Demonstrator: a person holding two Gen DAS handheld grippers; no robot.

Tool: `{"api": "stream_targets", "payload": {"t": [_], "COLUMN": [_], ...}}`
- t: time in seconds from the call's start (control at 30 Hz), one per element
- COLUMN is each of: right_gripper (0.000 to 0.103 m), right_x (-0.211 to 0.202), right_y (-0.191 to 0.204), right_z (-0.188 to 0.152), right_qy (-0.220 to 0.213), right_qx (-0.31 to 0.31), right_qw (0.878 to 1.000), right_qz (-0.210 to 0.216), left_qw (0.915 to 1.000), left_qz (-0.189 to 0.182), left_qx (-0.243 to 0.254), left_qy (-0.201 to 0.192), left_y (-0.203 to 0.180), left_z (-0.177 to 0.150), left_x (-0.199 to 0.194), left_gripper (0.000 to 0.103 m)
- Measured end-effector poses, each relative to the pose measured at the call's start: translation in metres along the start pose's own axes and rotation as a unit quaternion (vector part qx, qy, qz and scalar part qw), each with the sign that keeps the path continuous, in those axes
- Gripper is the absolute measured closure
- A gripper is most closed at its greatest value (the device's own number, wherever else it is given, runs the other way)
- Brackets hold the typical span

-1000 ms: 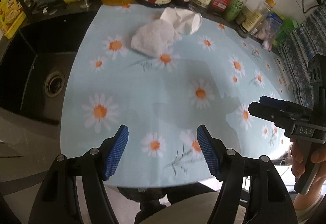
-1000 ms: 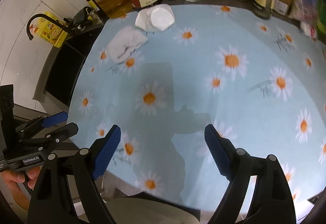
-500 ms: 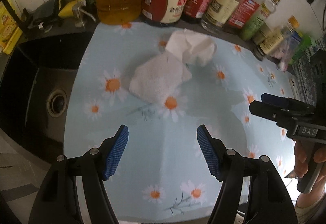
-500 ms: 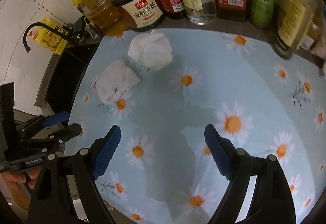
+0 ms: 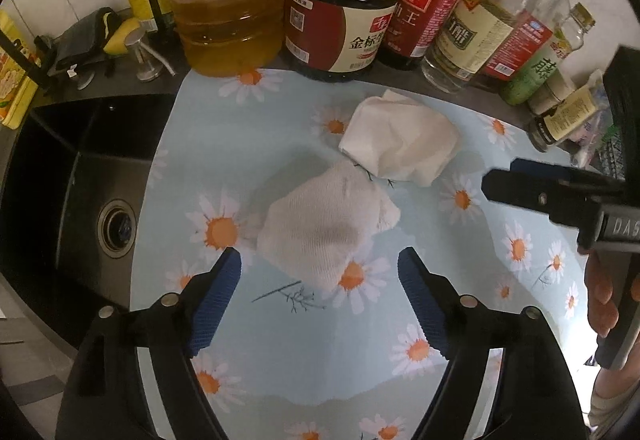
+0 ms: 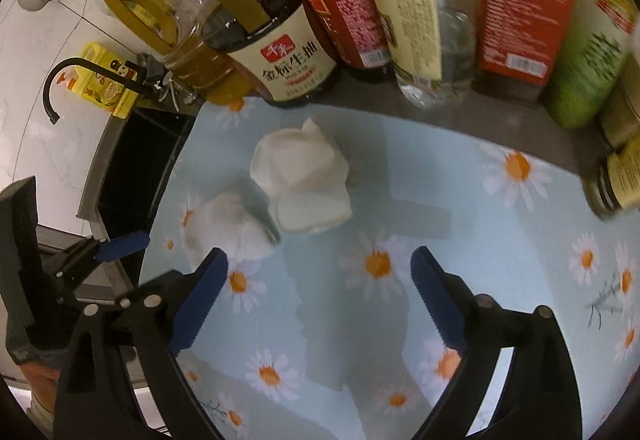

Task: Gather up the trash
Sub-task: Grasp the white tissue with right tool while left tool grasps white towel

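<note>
Both grippers line up on the trash.
Left gripper (image 5: pixel 320 296) and right gripper (image 6: pixel 320 296) have just been opening their fingers, nothing between, to straddle the textured wad (image 5: pixel 324 228) and crumpled tissue (image 6: pixel 304 184).

textured white wad (image 5: pixel 326 226) | crumpled, on daisy cloth | smooth crumpled tissue (image 5: pixel 400 142) | just behind, touching

Left gripper (image 5: pixel 320 294) and right gripper (image 6: pixel 318 298), black angular arms, ribbed blue pads (image 5: pixel 218 298), silver pivot screws, white "DAS" lettering on right gripper body
</note>
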State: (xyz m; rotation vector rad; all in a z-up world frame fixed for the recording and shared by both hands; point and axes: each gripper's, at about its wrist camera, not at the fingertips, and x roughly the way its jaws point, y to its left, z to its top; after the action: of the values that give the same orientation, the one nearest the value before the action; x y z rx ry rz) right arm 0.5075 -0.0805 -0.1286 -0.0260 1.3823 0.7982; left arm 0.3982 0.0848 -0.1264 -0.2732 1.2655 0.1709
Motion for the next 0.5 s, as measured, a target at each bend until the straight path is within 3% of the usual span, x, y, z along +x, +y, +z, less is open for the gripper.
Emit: {"api": "stream_targets", "payload": {"t": [0.5], "right_gripper": [0.011], "right_x": [0.041], "right_y": [-0.010], "right_z": [0.039], "right_qy": [0.029], "right_qx": [0.009], "right_qw": [0.999], "right_qz": [0.036], "left_qw": [0.9992], "left_qz": [0.011], "left_qx": [0.027], "left_qy": [0.027], "left_y": [-0.015], "left_z": [0.015], "left_x": [0.040], "left_gripper": [0.024]}}
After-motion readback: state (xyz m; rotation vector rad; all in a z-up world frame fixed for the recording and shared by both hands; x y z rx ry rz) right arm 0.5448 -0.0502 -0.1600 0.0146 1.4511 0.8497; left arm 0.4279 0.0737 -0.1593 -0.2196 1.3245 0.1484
